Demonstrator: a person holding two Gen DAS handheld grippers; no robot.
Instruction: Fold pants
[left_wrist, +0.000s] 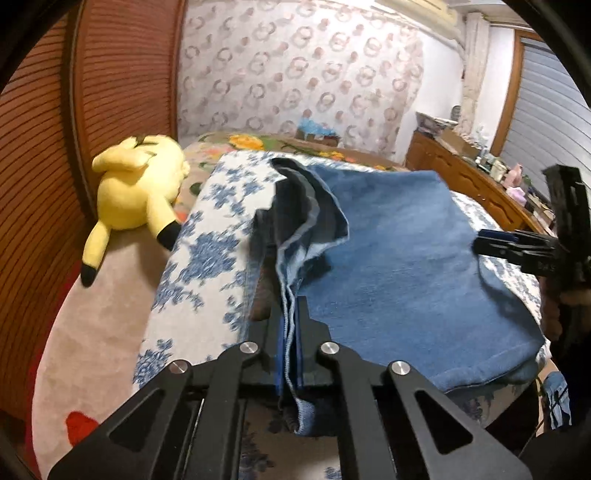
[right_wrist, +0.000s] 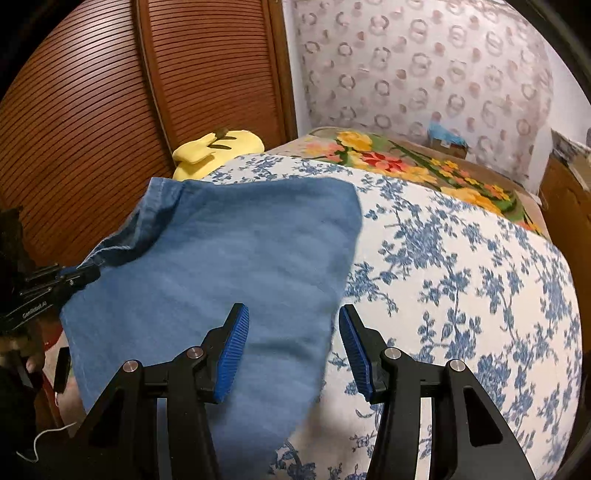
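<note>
Denim pants (left_wrist: 399, 258) lie folded on the blue-flowered bedcover (left_wrist: 207, 266), a yellow plush toy (left_wrist: 136, 195) well off to their left. Left tongs (left_wrist: 290, 332) are clamped on the bunched edge of the pants — layers pinched between the pads. Right tongs (right_wrist: 293, 347) stand apart and empty, over the pants' right edge.

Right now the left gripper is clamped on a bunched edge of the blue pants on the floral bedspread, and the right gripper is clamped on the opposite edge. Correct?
Not quite. The left gripper is clamped on the pants on the floral bedspread, but the right gripper is open: the right wrist view shows its blue pads apart above the pants' edge, gripping nothing.
</note>
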